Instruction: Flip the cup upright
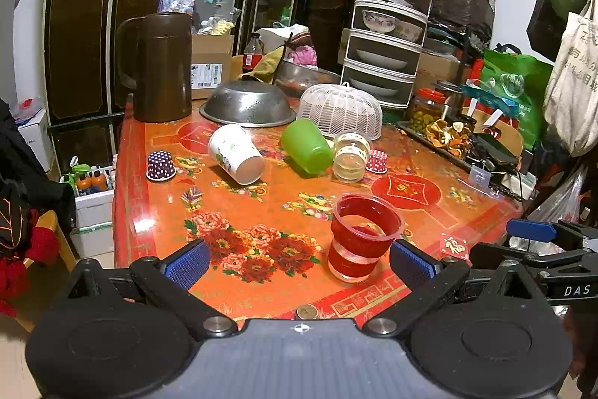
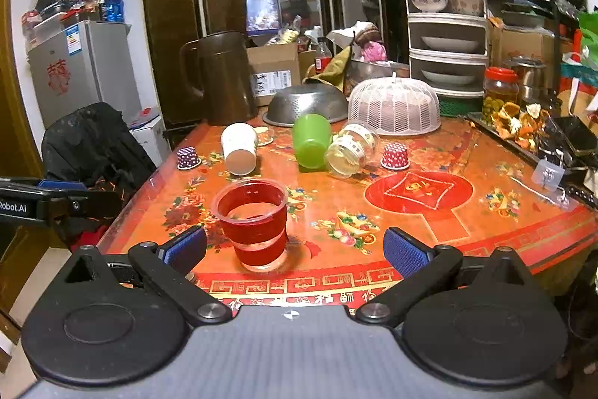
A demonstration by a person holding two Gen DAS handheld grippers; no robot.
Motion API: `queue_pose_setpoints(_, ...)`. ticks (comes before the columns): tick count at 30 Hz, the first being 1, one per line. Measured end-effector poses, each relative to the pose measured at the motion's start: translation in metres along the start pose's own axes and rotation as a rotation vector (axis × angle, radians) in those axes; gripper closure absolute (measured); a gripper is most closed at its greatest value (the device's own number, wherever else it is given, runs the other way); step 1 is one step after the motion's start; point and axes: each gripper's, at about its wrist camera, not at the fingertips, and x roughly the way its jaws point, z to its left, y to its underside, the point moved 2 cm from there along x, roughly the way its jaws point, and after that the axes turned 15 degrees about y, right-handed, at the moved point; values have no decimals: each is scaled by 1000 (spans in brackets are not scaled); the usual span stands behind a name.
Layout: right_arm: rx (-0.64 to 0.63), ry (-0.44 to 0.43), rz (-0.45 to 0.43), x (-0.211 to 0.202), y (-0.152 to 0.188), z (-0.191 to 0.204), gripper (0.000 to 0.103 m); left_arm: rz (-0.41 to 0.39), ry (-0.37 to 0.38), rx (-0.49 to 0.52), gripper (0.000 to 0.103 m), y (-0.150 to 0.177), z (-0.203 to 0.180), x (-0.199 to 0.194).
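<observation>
One clear cup [image 1: 364, 238] already stands upright just ahead of both claws; beyond it the white paper cup [image 1: 235, 154], green cup [image 1: 307, 145] and clear patterned cup [image 1: 351, 156] lie on their sides on the desk [image 1: 157, 212], well out of reach. Left claw [image 1: 299, 264] and right claw [image 2: 295, 249] gape wide, holding nothing; the white cup lies ahead-left of the left claw, base end toward it

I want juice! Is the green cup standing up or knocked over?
Knocked over. The green cup lies on its side on the table.
</observation>
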Motion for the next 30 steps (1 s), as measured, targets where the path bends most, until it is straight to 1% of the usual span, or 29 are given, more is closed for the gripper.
queue_pose_setpoints(7, -27, -14, -29, -5, -1, 3, 1, 14, 7, -2, 0, 0, -4, 2)
queue_pose_setpoints(18, -35, -37, -36, -4, -1, 6, 1, 26, 6, -6, 0, 1, -7, 4)
queue_pose_setpoints(30, -42, -42, -56, -5, -3, 9, 1, 33, -7, -1, 0, 3, -9, 6)
